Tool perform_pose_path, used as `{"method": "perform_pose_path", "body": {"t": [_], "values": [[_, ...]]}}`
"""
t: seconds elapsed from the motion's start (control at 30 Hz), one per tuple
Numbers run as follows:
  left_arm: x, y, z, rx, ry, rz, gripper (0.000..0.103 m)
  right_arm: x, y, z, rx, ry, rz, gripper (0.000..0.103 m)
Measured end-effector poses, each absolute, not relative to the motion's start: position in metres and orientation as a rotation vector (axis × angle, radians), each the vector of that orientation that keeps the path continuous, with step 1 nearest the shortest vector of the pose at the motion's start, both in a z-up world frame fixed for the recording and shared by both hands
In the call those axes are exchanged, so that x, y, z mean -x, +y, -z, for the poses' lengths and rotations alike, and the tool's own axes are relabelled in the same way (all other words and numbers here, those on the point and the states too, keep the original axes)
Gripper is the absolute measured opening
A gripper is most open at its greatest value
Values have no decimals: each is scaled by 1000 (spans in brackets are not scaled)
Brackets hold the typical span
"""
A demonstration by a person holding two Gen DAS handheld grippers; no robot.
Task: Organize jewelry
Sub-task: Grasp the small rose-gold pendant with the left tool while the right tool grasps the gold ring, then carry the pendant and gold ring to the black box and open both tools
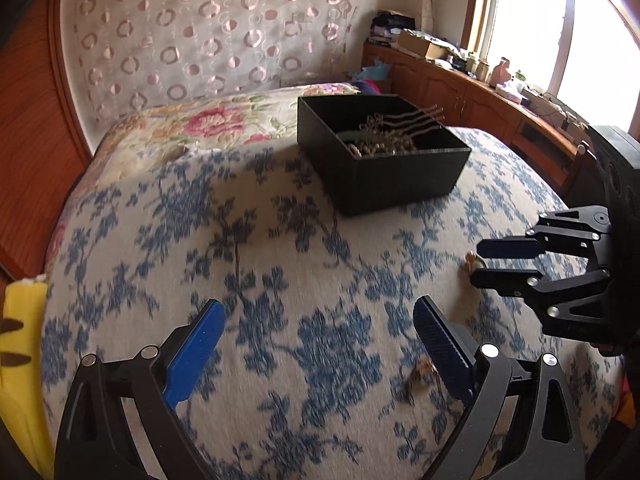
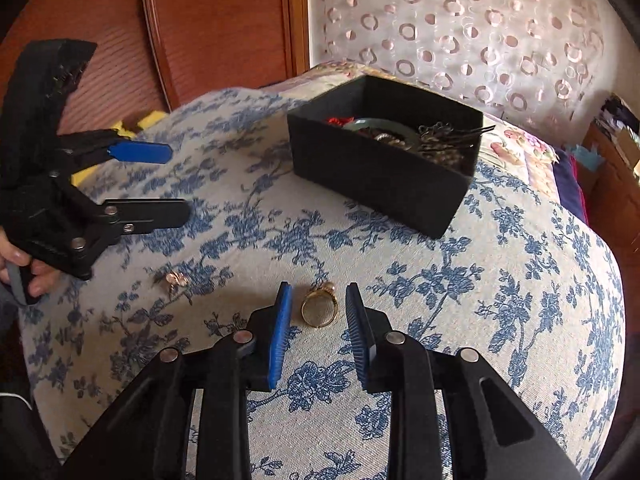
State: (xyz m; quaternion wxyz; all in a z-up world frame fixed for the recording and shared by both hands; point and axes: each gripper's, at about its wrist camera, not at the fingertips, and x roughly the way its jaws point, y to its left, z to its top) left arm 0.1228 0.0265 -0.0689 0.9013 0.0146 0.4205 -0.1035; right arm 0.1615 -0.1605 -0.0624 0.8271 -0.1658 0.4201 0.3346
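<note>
A black open box (image 1: 400,176) (image 2: 376,184) holding a green bangle, beads and hairpins stands on the blue-flowered cloth. A gold ring (image 2: 319,307) lies on the cloth between my right gripper's open fingers (image 2: 318,300), which do not touch it; it also shows by that gripper's tips in the left wrist view (image 1: 474,263). A small gold earring (image 2: 177,280) (image 1: 422,370) lies just inside the right finger of my left gripper (image 1: 318,314), which is open wide and empty. The left gripper (image 2: 178,182) hovers left of the ring in the right wrist view.
The cloth covers a rounded surface (image 1: 280,240) that drops off at the edges. A floral bedspread (image 1: 208,120) lies behind the box. A wooden cabinet (image 1: 460,96) with clutter runs under the window at right. A yellow item (image 1: 20,344) lies at left.
</note>
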Motion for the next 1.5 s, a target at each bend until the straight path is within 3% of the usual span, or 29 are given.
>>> {"method": "perform_pose_path", "body": {"t": [0.2, 0.27, 0.5, 0.57, 0.97, 1.13, 1.5], "values": [[-107, 15, 73, -56, 874, 227, 92, -163, -163, 61, 360, 891, -719, 30], [-104, 12, 74, -55, 879, 236, 92, -163, -165, 61, 364, 890, -720, 22], [-94, -3, 75, -75, 883, 298, 91, -158, -174, 61, 348, 882, -711, 22], [-92, -10, 76, -91, 885, 317, 79, -156, -177, 59, 341, 880, -710, 22], [-88, -23, 81, -125, 907, 331, 28, -155, -184, 56, 326, 868, -700, 22], [-88, -17, 82, -109, 900, 319, 13, -155, -184, 59, 322, 872, -705, 22], [-102, 4, 76, -68, 887, 279, 13, -162, -182, 57, 301, 863, -711, 22]]}}
